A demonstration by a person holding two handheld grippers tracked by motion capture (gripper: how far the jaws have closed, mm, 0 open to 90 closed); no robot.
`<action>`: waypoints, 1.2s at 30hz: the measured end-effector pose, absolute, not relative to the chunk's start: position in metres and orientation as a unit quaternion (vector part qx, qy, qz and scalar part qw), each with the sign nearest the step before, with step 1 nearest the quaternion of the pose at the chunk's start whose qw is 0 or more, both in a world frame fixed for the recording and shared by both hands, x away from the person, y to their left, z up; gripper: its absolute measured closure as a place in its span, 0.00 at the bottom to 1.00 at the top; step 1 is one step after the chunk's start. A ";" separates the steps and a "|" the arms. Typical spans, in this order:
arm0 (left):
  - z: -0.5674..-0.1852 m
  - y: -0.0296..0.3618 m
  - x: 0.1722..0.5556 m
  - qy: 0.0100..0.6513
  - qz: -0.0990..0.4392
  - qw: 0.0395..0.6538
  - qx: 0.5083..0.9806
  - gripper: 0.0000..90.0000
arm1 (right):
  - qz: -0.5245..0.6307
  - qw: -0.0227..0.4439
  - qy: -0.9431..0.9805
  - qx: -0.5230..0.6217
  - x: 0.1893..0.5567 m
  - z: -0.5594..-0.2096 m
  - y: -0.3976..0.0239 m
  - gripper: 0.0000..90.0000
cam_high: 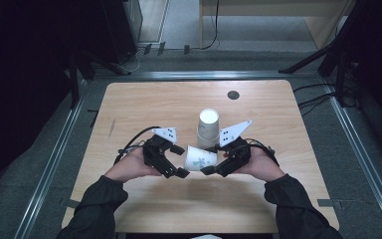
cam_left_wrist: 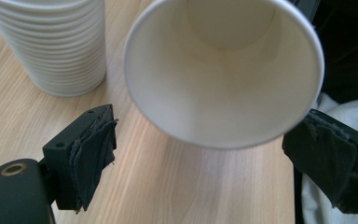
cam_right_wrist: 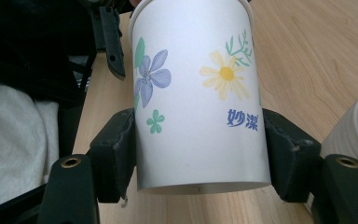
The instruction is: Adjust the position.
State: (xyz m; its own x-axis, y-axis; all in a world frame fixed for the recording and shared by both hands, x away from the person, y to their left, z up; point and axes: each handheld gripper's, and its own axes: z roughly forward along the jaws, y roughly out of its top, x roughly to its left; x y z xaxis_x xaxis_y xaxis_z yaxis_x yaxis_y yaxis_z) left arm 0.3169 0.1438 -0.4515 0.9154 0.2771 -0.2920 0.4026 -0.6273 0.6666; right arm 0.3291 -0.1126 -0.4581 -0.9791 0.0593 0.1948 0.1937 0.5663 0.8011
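Right gripper view shows my right claw [cam_right_wrist: 200,149] clamped on the base end of the flowered paper cup [cam_right_wrist: 198,93], tipped on its side above the surface [cam_high: 179,104] so its mouth faces my left claw [cam_left_wrist: 214,154]. That one stands wide, pads [cam_left_wrist: 93,154] either side of the rim without touching, ready, I judge, to take it. The cup stack [cam_high: 208,128] waits just behind.

1. Cup stack [cam_left_wrist: 58,46]: top cut off by the upper edge in left gripper view; right gripper view has just a sliver [cam_right_wrist: 354,130].
2. Flowered cup [cam_right_wrist: 198,93]: rim cut off at top edge.
3. Flower print [cam_high: 199,161] too small to make out in high view.
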 end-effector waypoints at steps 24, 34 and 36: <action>-0.449 0.140 0.317 0.185 -0.094 0.430 0.879 0.26 | -0.456 0.090 -0.883 -0.067 0.327 -0.461 -0.107 0.37; -0.437 0.149 0.319 0.178 -0.084 0.421 0.885 0.27 | -0.452 0.092 -0.884 -0.072 0.328 -0.463 -0.107 0.30; -0.433 0.152 0.320 0.179 -0.081 0.420 0.886 0.27 | -0.448 0.093 -0.886 -0.075 0.328 -0.463 -0.107 0.30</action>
State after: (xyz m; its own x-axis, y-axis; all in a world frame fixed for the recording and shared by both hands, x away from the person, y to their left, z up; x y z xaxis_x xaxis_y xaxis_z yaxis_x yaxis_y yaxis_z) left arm 0.3196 0.1517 -0.4334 0.9229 0.2488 -0.2939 0.3850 -0.5837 0.7149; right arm 0.3281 -0.1071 -0.4633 -0.9716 0.0489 0.2317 0.2156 0.5871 0.7803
